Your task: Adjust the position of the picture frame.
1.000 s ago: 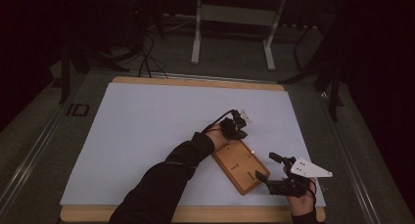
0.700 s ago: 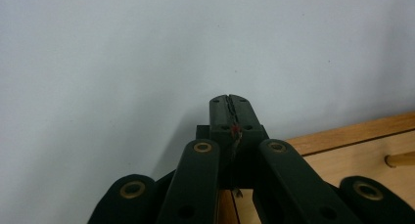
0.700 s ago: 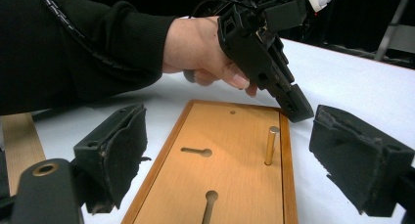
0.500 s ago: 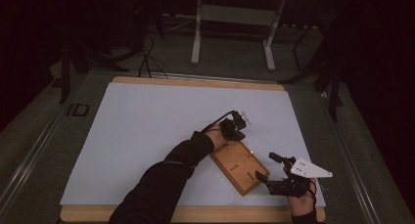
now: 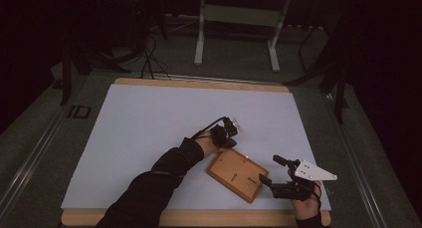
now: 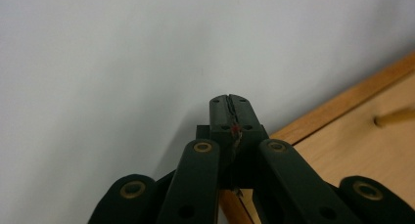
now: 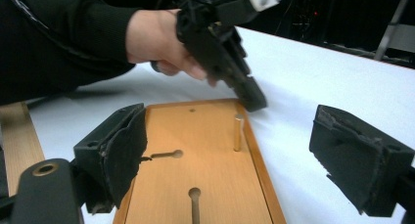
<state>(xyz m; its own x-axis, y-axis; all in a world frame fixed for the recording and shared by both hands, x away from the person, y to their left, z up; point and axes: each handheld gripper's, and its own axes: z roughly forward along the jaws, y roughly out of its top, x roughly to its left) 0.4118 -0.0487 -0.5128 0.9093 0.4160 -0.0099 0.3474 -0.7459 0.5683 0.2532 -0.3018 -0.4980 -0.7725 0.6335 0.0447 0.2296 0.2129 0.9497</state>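
Both grippers worked beside the wooden board (image 5: 238,174), which lay flat on the white table cover (image 5: 149,133) near the person's edge of the table. Its face carried an upright wooden peg (image 7: 238,132) near the far corner, plus two slots, each ending in a round hole.

Clenched tight, the left gripper (image 5: 230,129) sat at the board's far corner, its two black jaws pressed together with no gap. In the left gripper view (image 6: 230,108) the closed tips pointed down at the white cover just off the board's raised rim, and something thin and dark with a speck of red showed in the seam between them; what it was could not be told. The right gripper view showed the same gripper (image 7: 247,94) with its tip just past the far rim of the board, close to the peg but not touching it. The left hand (image 5: 209,144) and its dark sleeve (image 5: 154,183) reached in from the near side of the board.

Released, the right gripper (image 5: 272,169) hung at the board's near right corner, jaws spread wide with nothing between them. From its own view (image 7: 230,155), the left jaw stood over the board's left rim and the right jaw over the white cover beyond the board's right rim, the peg and slots lying in the gap. The grey three-cornered plate (image 5: 313,171) rode on top of it, away from the board.
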